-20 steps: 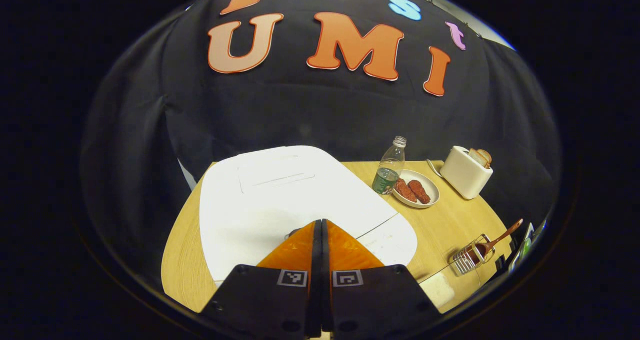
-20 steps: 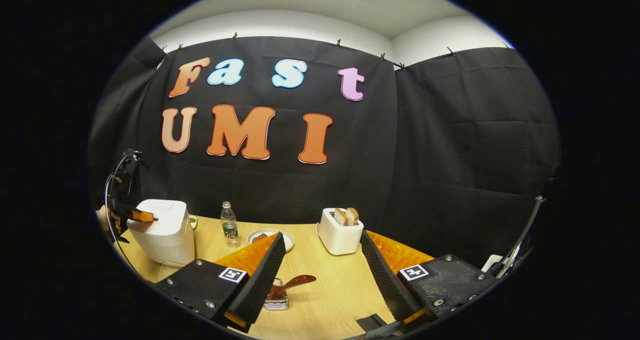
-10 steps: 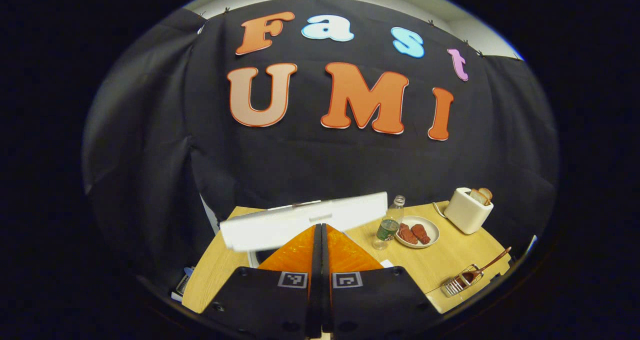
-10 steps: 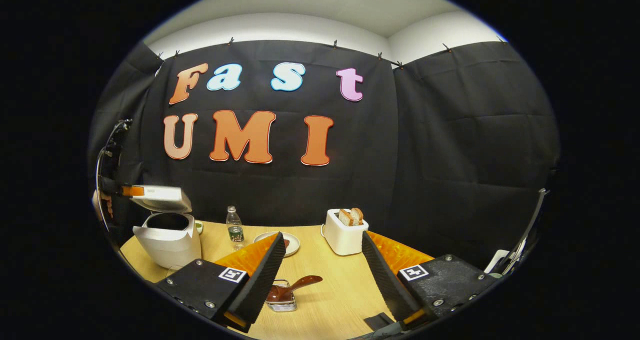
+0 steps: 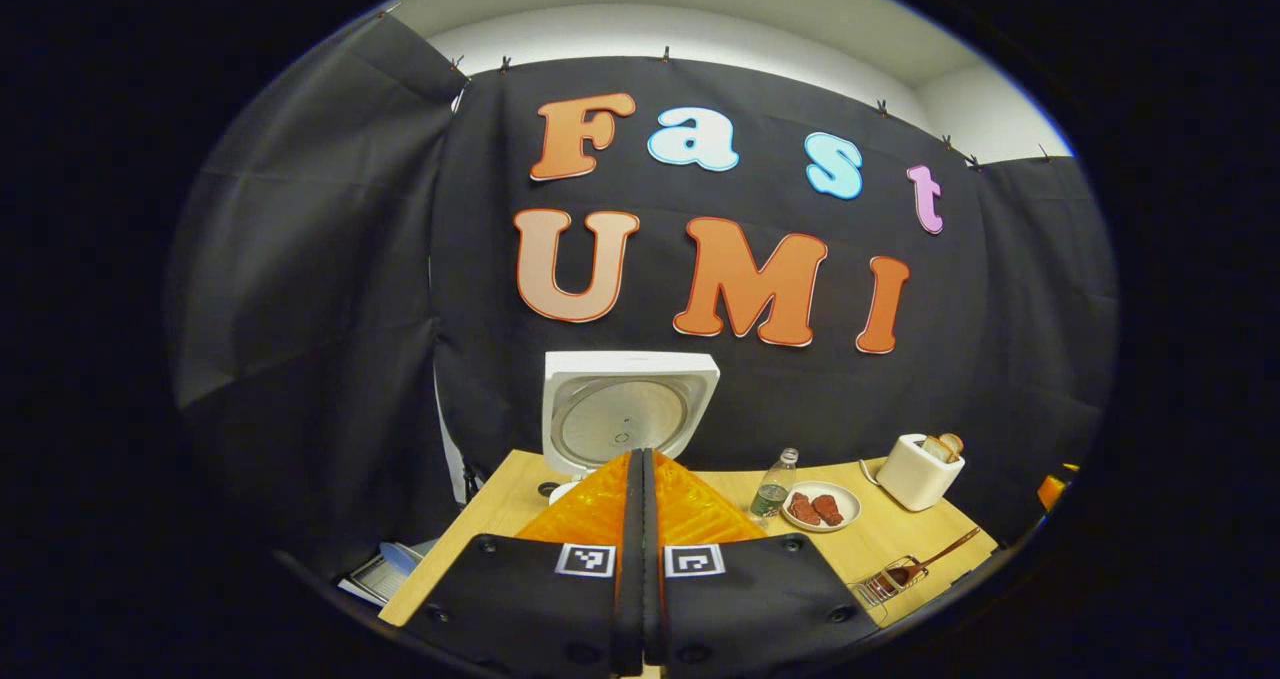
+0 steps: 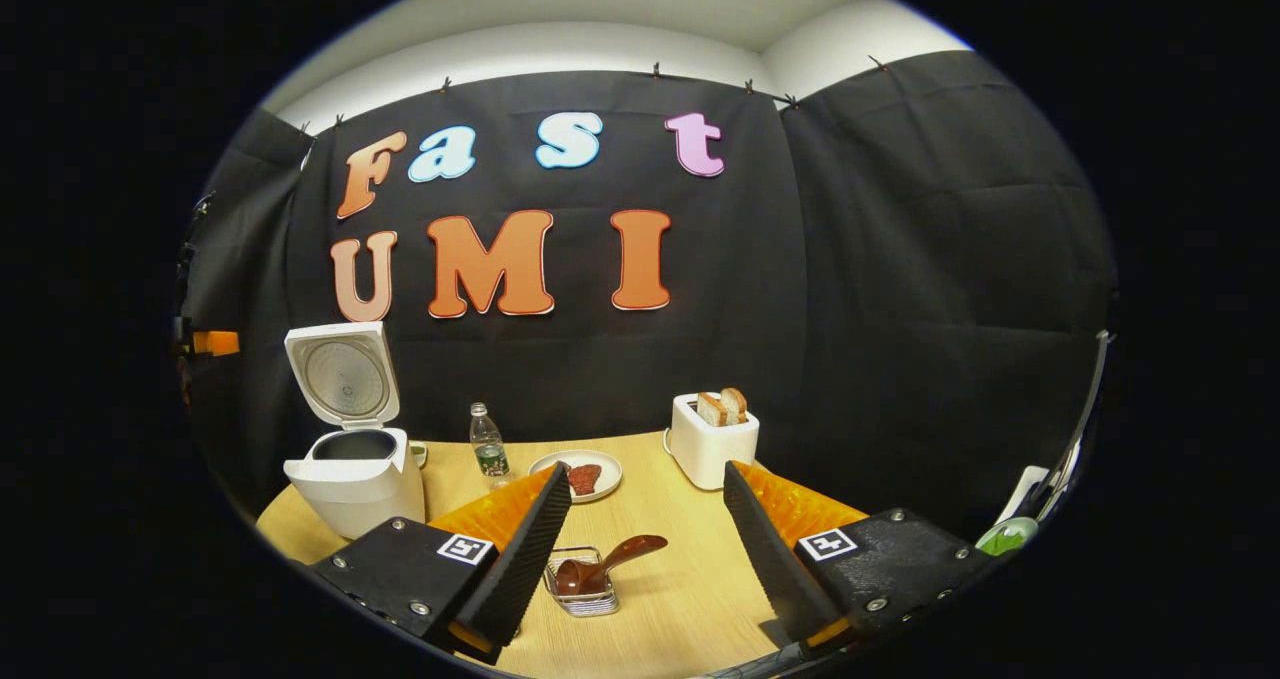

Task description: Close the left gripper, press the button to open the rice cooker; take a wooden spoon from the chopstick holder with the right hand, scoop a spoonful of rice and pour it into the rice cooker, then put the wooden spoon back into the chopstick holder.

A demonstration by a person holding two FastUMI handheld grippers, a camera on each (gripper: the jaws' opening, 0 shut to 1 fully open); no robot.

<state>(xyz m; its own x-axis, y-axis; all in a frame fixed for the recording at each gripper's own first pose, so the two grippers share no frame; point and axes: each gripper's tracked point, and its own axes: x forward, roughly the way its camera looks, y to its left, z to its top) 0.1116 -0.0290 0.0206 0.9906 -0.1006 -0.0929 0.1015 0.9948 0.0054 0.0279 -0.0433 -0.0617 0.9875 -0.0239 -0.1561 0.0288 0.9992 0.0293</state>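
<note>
**Cooker lid up; spoon not yet taken**

The light wooden table (image 6: 690, 579) carries everything. Largest on it is the white box-shaped rice cooker (image 6: 352, 479), at the far left, its square lid (image 6: 342, 374) standing upright and the dark inner pot exposed; the left gripper view looks straight at the round metal underside of that lid (image 5: 625, 414). The opening step therefore looks done.

Next in size, the white toaster (image 6: 705, 444) with bread slices sits far right of centre, a white plate (image 6: 590, 474) of reddish food is mid-table, and a clear plastic bottle (image 6: 488, 444) stands just left of the plate.

The small wire chopstick holder (image 6: 580, 594) lies near the front, with the dark brown wooden spoon (image 6: 610, 564) resting in it, handle pointing right.

The left gripper (image 5: 640, 459) has its fingers pressed together on nothing, raised in front of the cooker. The right gripper (image 6: 645, 519) has its fingers spread wide, hovering above the holder without touching the spoon.

Left to do, as I judge it: grasp the spoon, scoop rice, tip it into the pot, return the spoon. I cannot make out the rice supply for certain.
</note>
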